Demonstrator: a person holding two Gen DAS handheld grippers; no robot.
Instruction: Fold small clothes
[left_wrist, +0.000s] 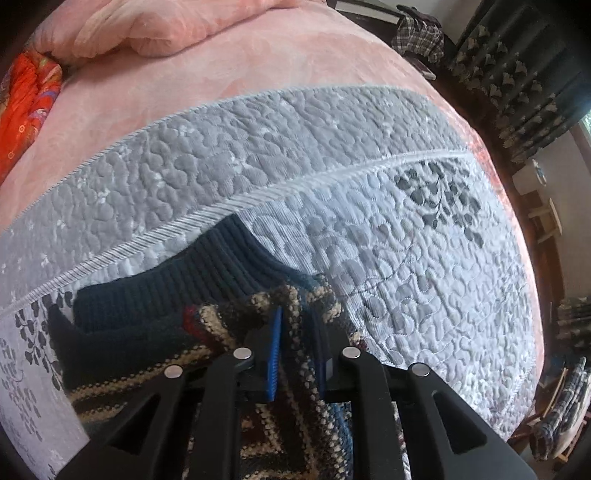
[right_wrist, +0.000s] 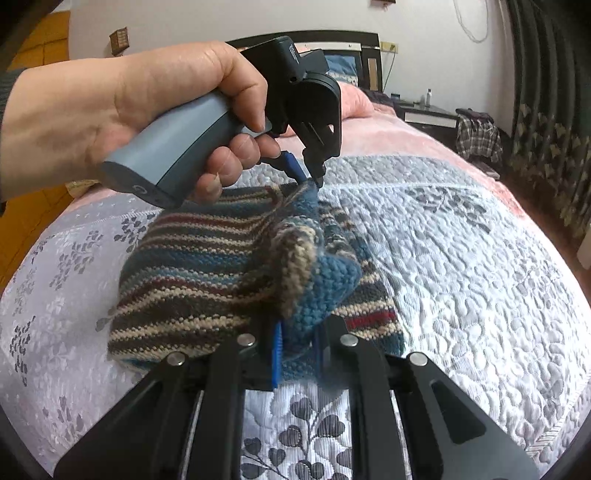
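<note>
The grey quilted cover (right_wrist: 461, 258) lies flat under me and runs wide toward three o'clock in my right view, bare and open out to its stitched hem, with pink blanket (right_wrist: 388, 136) beyond it toward twelve. In my left view the cover's piped seam (left_wrist: 295, 184) crosses from eight o'clock up to two, and past it the cover ends on pink bedding; a bunched pink quilt (left_wrist: 147, 29) sits at eleven and a red cloth (left_wrist: 29, 103) at nine. Dark curtains (right_wrist: 546, 129) close off the room at two o'clock, a checked garment (right_wrist: 478, 138) heaped in front of them.

The striped knit sweater (right_wrist: 207, 266) hangs lifted between my two grippers, its lower folds reaching the cover. From my right gripper (right_wrist: 299, 354) it spreads from six o'clock up toward eleven, where my left gripper (right_wrist: 308, 173) bites its top edge, my left hand (right_wrist: 129, 114) wrapped round the grey handle. In the left view its dark ribbed band (left_wrist: 184, 284) lies on the cover at nine to eleven o'clock from my tips.

My right fingers (right_wrist: 277, 354) are clamped on a thick blue fold of knit, held apart only by the wool between them. My left fingers (left_wrist: 275, 354) are likewise pinched on a striped ridge of the same sweater, fabric filling the narrow gap.
</note>
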